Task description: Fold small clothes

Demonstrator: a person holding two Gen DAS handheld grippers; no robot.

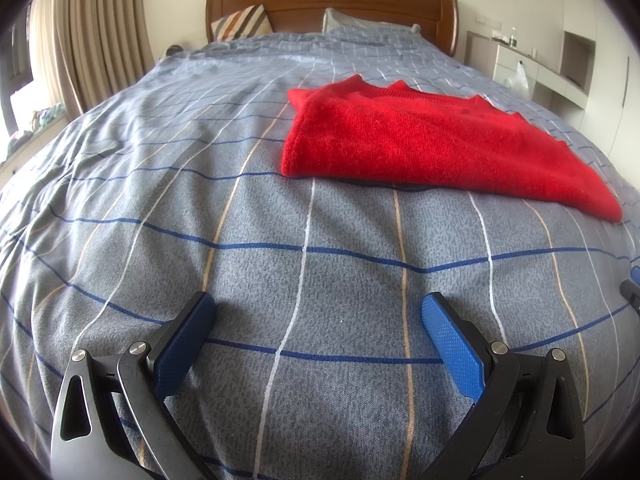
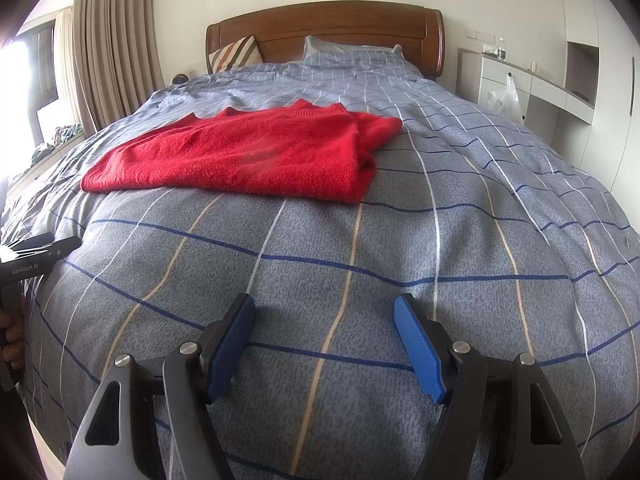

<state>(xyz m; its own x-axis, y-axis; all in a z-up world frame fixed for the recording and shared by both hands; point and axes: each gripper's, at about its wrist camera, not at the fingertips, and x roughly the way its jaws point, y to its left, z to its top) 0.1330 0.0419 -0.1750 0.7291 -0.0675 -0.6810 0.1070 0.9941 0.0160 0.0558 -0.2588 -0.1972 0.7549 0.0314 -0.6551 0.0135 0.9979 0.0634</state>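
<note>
So the red sweater (image 1: 432, 140) is lying flat on the bed (image 1: 200, 240), already folded at least partway: sides tucked in, collar end toward the headboard (image 2: 324, 28), hem end toward whoever's holding the tools. Both grippers sit well short of it, low over bare checked cover, tilted down at the bedding.

The left gripper (image 1: 316, 336) has its jaws spread wide with nothing between them, just duvet. From where it's pointing, the sweater is ahead and off to its right. The right gripper (image 2: 324, 340) is also open and empty, a bit narrower than the left by the look of it, and from its side the sweater is ahead and off to the left. So the thing sits pretty much between the two of them, out in front. You can catch the left tool and a bit of the person's hand (image 2: 12, 332) at the edge of the right camera's view.

In both views the near hem runs side to side across the grippers, so each one has its own hem corner roughly in front. Neither looks clearly closer. My guess is the next move is both going forward together to grab those near corners and fold the hem up toward the collar.
</note>
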